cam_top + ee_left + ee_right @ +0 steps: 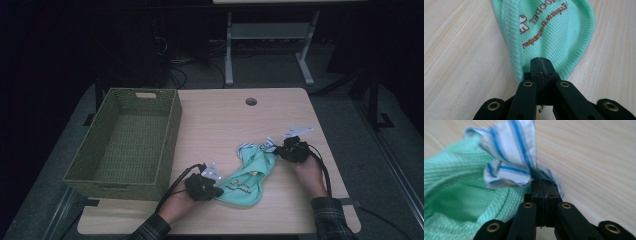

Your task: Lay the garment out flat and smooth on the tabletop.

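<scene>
I've got the left gripper point(541, 65) clamped on the near hem of the mint garment point(248, 176), and the right gripper point(544, 185) is pinched onto its blue-striped collar point(509, 157). Garment lies mid-table point(220, 120), right of the green basket point(172, 135).

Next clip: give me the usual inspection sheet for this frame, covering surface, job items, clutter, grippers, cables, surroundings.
Surface: light wood table with a round cable hole near its far edge.
Job's things: mint-green garment with blue-striped white trim lies stretched on the table; green woven basket at the table's left, nothing inside.
Clutter: nothing seen.
Grippers: left gripper shut on the garment's near end; right gripper shut on the striped trim at its far end.
Cables: one black cable trails back from each gripper along the forearm.
Surroundings: dim room, a white desk frame behind, grey floor.
</scene>
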Available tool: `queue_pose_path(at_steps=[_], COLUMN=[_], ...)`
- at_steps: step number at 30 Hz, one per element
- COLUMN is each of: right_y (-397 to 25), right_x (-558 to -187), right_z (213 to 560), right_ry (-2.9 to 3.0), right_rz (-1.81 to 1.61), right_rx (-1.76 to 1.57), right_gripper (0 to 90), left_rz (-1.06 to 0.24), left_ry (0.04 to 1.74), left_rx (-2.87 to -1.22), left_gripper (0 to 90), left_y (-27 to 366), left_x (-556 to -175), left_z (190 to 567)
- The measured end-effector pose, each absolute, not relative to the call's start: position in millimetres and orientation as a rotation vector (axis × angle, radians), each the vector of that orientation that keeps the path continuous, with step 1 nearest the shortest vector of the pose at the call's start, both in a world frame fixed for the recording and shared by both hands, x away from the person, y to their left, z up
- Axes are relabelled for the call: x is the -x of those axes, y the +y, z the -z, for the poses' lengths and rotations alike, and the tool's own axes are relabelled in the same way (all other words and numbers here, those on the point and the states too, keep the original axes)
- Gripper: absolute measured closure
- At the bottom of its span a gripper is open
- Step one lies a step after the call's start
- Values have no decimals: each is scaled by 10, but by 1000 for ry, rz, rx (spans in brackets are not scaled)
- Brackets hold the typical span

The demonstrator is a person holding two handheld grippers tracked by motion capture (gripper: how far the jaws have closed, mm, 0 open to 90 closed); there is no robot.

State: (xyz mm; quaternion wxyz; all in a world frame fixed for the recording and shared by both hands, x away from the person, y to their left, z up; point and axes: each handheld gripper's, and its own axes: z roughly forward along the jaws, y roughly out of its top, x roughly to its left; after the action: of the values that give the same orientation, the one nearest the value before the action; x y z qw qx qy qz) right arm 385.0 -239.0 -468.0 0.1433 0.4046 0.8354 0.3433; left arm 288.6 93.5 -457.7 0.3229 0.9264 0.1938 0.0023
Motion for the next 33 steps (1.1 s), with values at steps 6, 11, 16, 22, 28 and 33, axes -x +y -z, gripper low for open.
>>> queue_pose_path(at_steps=[6, 11, 16, 22, 28, 33], right_y=[-2418, -2464, -2500, -2514, -2456, -2420], right_x=[-3816, -3716, -3610, -3459, -3300, -3155], right_z=[4639, 4534, 4510, 4491, 4469, 4473], right_ry=[2396, 2372, 2379, 2392, 2424, 2459], right_rz=[-1069, -1125, -1120, -1144, -1161, -1179], right_rx=[-1185, -1184, -1174, -1162, -1120, -1101], right_gripper=[811, 776, 769, 763, 760, 757], left_rz=[6, 46, 60, 25, -26, -64], left_ry=[513, 547, 545, 553, 573, 586], left_rx=[-2431, -2411, -2374, -2292, -2260, -2257], left_gripper=[893, 851, 771, 729, 703, 692], left_y=[946, 936, 929, 947, 893, 809], left_x=[-2897, -2902, -2897, -2991, -3212, -3408], left_z=[4578, 4578, 4508, 4314, 4228, 4221])
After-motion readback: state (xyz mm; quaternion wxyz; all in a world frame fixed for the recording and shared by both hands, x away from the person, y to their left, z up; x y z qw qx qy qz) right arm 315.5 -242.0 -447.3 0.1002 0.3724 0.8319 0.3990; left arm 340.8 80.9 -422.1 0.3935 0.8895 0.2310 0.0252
